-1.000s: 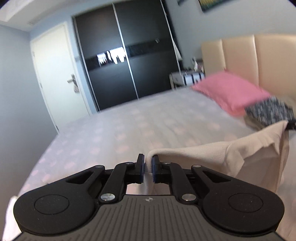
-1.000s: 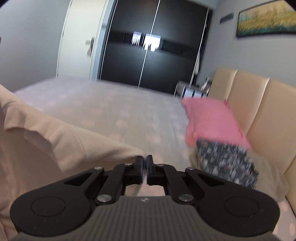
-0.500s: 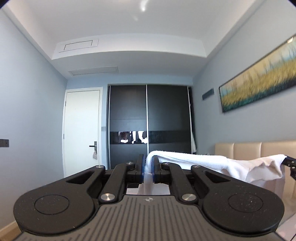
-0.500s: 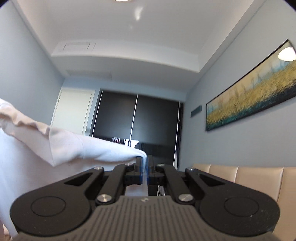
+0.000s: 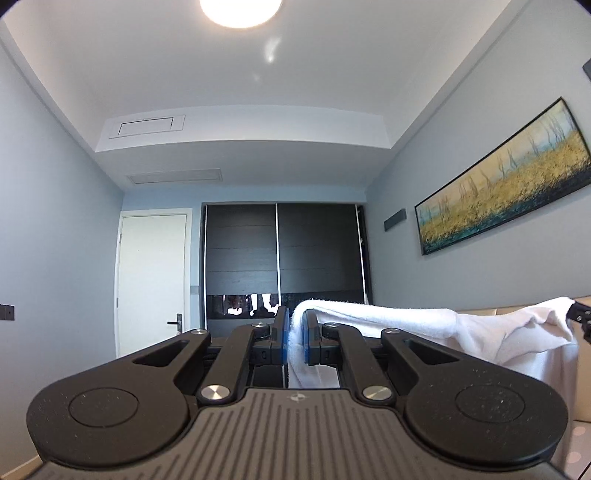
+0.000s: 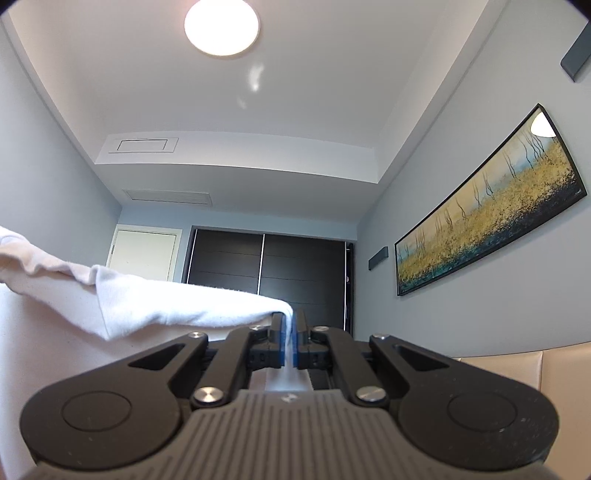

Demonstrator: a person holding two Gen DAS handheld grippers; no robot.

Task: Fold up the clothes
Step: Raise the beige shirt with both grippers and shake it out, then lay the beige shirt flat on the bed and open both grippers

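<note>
A pale cream garment [image 5: 424, 328] hangs stretched between my two grippers, held high in the air. My left gripper [image 5: 294, 332] is shut on one end of its top edge, and the cloth runs off to the right and drapes down. My right gripper [image 6: 290, 338] is shut on the other end; in the right wrist view the garment [image 6: 147, 306] spreads to the left and hangs down. The tip of the right gripper [image 5: 581, 319] shows at the far right edge of the left wrist view. Both cameras tilt up towards the ceiling.
A dark sliding wardrobe [image 5: 280, 258] and a white door [image 5: 151, 280] stand on the far wall. A long painting [image 6: 487, 221] hangs on the right wall above a beige padded headboard [image 6: 546, 369]. A round ceiling lamp [image 6: 221, 26] is lit overhead. A corner of the bed [image 5: 580, 446] shows.
Both grippers have risen and tilted up with the garment. The bed and pink pillow have dropped out of view; now the ceiling and lamp fill the upper frames.
</note>
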